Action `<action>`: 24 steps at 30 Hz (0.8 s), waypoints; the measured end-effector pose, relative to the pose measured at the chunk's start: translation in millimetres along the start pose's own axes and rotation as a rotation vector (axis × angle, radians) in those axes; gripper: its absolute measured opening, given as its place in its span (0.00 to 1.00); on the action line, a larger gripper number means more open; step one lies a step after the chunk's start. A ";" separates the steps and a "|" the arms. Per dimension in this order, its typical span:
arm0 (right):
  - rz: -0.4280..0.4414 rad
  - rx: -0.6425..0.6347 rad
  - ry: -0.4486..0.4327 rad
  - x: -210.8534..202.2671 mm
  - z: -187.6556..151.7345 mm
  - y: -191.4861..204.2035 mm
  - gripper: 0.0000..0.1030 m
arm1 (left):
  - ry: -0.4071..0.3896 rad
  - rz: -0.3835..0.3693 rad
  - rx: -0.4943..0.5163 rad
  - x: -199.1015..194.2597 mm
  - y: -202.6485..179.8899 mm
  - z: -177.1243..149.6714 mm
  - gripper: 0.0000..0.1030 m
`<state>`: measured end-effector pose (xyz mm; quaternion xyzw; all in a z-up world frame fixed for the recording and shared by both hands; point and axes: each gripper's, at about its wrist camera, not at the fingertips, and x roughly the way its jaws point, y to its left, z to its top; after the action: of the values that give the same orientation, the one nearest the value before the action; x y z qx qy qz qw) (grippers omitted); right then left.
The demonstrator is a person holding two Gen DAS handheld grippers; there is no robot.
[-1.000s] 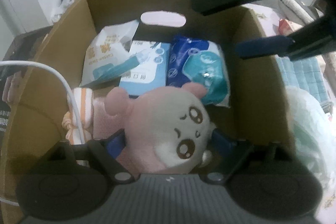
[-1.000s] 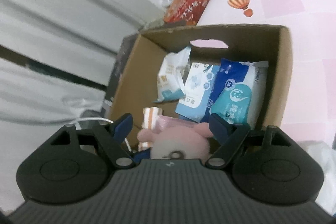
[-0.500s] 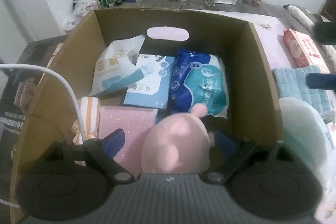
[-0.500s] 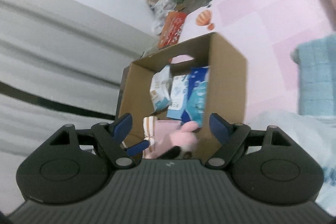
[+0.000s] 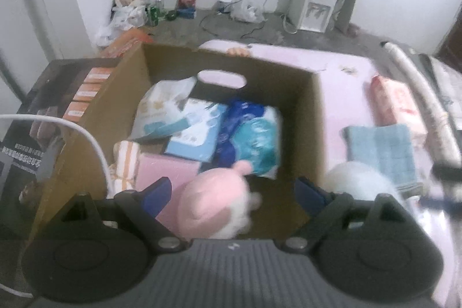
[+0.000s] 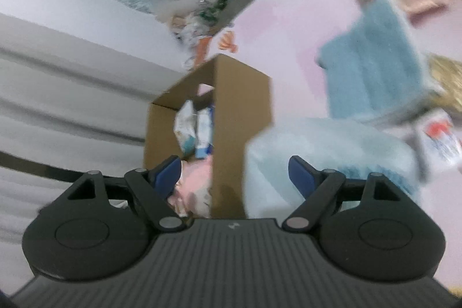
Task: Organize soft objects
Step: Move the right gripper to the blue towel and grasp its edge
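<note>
Left gripper [image 5: 232,194]: wide apart, holding nothing, above the pink plush toy [image 5: 213,210] in the cardboard box [image 5: 314,140].
Right gripper [image 6: 234,172]: wide, empty.
Next thing: blue towel [image 6: 372,59] lies ahead and right of it, nearer this hand.

light: dim, soft indoor | blur: heavy motion smear, right view | edges: fisheye-bent, dark corners

The box [image 5: 314,117] is crowded: packs [image 5: 202,123] fill the far half and a plush [image 5: 213,207] the near side. Bare floor of the box shows only at its near right corner.
</note>
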<state>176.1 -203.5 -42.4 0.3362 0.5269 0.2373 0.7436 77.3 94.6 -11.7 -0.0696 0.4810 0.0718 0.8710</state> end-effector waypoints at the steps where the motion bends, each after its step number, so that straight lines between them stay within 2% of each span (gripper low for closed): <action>1: -0.010 0.023 0.001 -6.1 -5.1 -8.8 0.79 | -0.005 -0.007 0.011 -5.4 -8.6 1.5 0.90; 6: -0.061 0.098 0.012 -29.2 -24.8 -44.7 0.79 | -0.007 -0.060 0.076 -16.1 -54.0 1.2 0.90; 10: -0.084 0.127 -0.009 -49.7 -21.4 -65.3 0.79 | 0.006 -0.089 0.118 -11.0 -90.8 -1.3 0.90; 14: -0.089 0.097 -0.060 -63.0 9.2 -78.9 0.79 | 0.013 -0.077 0.143 1.0 -128.2 0.3 0.90; 17: -0.095 0.058 -0.095 -61.8 40.2 -89.9 0.79 | 0.023 -0.064 0.146 15.8 -153.1 3.2 0.86; 24: -0.146 0.009 -0.104 -15.7 118.1 -126.7 0.78 | 0.052 -0.026 0.154 48.6 -199.3 11.9 0.71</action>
<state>282.1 -327.9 -101.9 0.3120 0.5118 0.1623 0.7838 151.0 -95.6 -36.2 -0.0107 0.5065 0.0213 0.8619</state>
